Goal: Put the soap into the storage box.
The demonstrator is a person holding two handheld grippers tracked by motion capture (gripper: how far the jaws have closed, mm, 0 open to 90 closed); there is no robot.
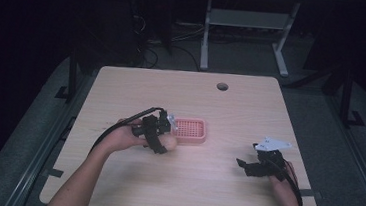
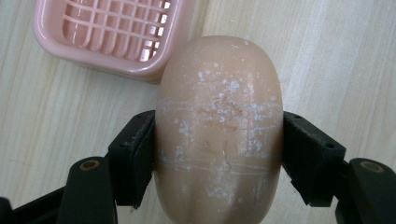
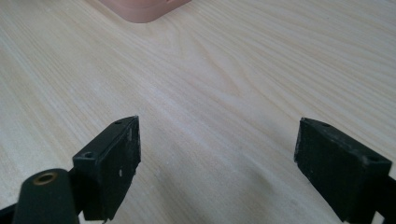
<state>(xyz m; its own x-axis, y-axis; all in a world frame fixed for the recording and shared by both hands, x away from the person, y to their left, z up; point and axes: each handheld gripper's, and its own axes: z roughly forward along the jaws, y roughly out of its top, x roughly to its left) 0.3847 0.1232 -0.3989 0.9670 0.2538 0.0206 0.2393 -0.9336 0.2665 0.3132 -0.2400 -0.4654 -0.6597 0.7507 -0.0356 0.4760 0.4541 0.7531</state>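
Observation:
A tan oval bar of soap [image 2: 219, 126], scuffed with white marks, sits clamped between the two black jaws of my left gripper [image 2: 218, 154]. In the high view the soap [image 1: 169, 142] and the left gripper [image 1: 160, 143] are just left of a pink slotted soap dish [image 1: 190, 131] near the table's middle. The dish [image 2: 112, 32] lies beyond the soap to the upper left. My right gripper [image 1: 246, 166] hovers low over the table's right front, open, with bare wood between its jaws [image 3: 217, 158]. A corner of the dish [image 3: 142, 10] peeks in at the top.
The light wooden table [image 1: 230, 112] has a round cable hole [image 1: 222, 86] at its far edge. A white desk frame [image 1: 245, 23] and cables stand on the dark floor behind. The person's forearms enter from the bottom.

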